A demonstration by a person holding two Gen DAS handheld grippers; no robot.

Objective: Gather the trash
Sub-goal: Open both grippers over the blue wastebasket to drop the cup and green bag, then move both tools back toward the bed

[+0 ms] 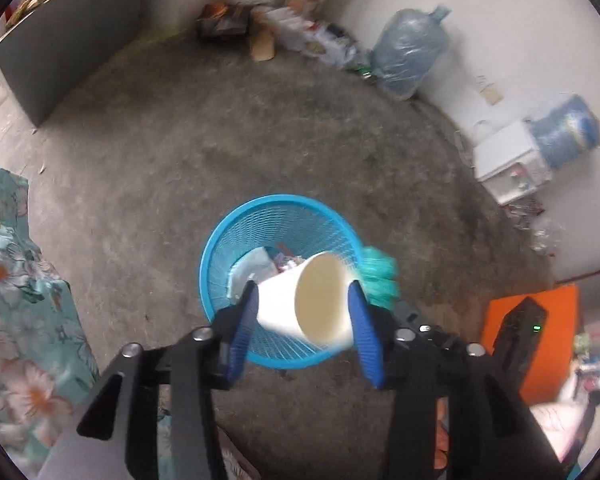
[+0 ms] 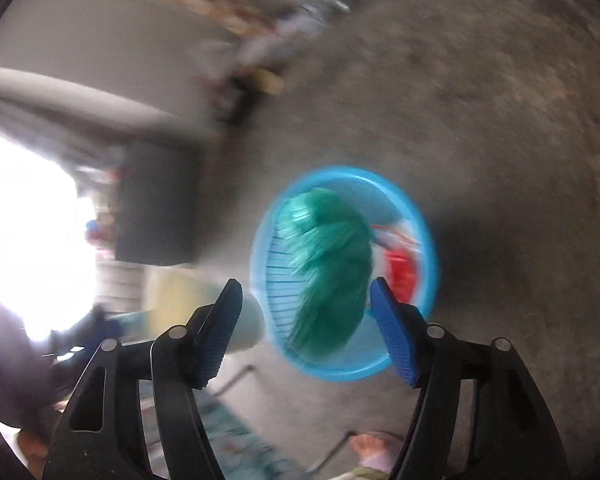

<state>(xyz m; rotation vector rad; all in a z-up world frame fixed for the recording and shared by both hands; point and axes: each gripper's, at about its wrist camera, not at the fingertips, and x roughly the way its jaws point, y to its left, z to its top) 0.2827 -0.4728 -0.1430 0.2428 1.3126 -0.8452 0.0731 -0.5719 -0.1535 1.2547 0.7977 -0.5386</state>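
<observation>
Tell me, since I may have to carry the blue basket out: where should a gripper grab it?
Grip the blue basket by its solid rim, from above, one pad inside and one outside. It stands upright with its mouth open, and the mesh wall below tapers and looks flimsy.

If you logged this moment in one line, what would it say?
stage: dropping trash | left gripper: open, paper cup between fingers | right gripper: open, green bag over blue basket

White paper cup (image 1: 312, 300) between the left tool's (image 1: 306, 320) spread fingers, above blue basket (image 1: 220, 236).
</observation>
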